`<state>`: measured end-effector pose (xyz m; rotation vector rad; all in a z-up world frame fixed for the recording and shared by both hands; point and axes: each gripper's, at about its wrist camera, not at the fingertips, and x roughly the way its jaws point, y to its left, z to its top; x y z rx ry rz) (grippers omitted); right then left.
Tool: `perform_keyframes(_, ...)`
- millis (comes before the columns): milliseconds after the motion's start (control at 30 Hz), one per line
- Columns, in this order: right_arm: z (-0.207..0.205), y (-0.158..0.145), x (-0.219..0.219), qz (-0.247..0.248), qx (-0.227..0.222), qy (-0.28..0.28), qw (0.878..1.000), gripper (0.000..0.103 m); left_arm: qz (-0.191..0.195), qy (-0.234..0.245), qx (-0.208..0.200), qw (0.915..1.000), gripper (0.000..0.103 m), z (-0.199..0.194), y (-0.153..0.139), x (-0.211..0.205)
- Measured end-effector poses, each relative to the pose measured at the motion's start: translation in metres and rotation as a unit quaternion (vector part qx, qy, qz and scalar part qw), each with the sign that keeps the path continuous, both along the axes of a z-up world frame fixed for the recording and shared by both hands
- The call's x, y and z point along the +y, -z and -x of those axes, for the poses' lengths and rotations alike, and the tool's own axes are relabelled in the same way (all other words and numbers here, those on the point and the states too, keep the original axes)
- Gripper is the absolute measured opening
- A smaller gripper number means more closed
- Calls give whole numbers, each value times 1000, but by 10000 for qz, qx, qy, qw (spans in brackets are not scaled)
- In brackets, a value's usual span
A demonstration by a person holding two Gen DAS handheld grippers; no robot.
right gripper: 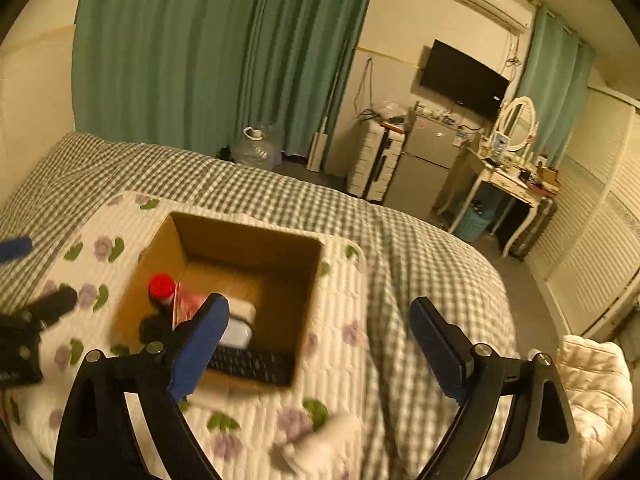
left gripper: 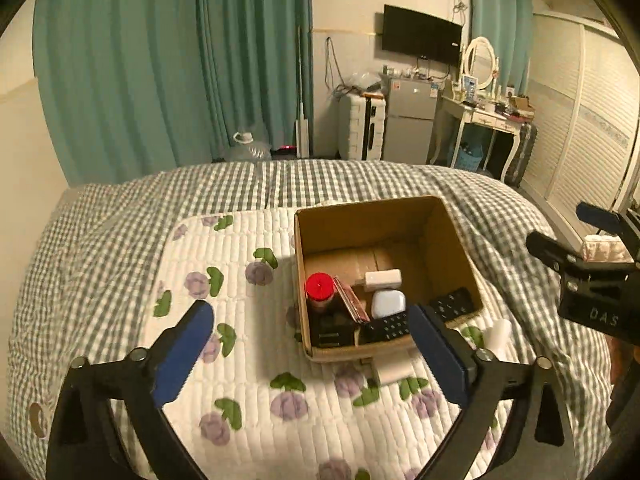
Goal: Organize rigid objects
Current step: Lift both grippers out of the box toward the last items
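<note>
A square cardboard box [left gripper: 400, 236] is sitting open on a quilted flowered pad [left gripper: 240, 360] over the checked bed [left gripper: 120, 220]. Inside, a red-capped bottle [left gripper: 319, 286], white cases and dark remotes [left gripper: 390, 326] are crowding its near wall. Both the left tool [left gripper: 308, 354] and right tool [right gripper: 320, 350] are hanging wide and empty above it, with soft bedding lying open all around.

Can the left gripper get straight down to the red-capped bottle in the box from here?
Probably yes. The left gripper is open and empty, the cardboard box is open-topped, and the red-capped bottle stands upright in the near left corner with its cap clear above.
</note>
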<state>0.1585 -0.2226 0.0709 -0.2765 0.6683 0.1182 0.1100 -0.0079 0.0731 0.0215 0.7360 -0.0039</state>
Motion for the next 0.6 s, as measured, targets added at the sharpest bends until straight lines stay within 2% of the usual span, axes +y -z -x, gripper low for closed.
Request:
perform_keyframes(133,36,-5,-15,-9,73,192,9998,99,50,101,-79,9999,103,27,-9,-5)
perform_keyframes(267,68,3,-31,-127,215,334,9991,102,214,128,-66,9997,103,46,-2,-4)
perform_keyframes(367,78,18,-43,-297,373,476,9977,102,296,77,-40,9995,103,52,14,-4)
perform_keyframes(600,64,95,-63,-737,1000,977,9874,102,298,-125,381,9988,103,43,86,-12)
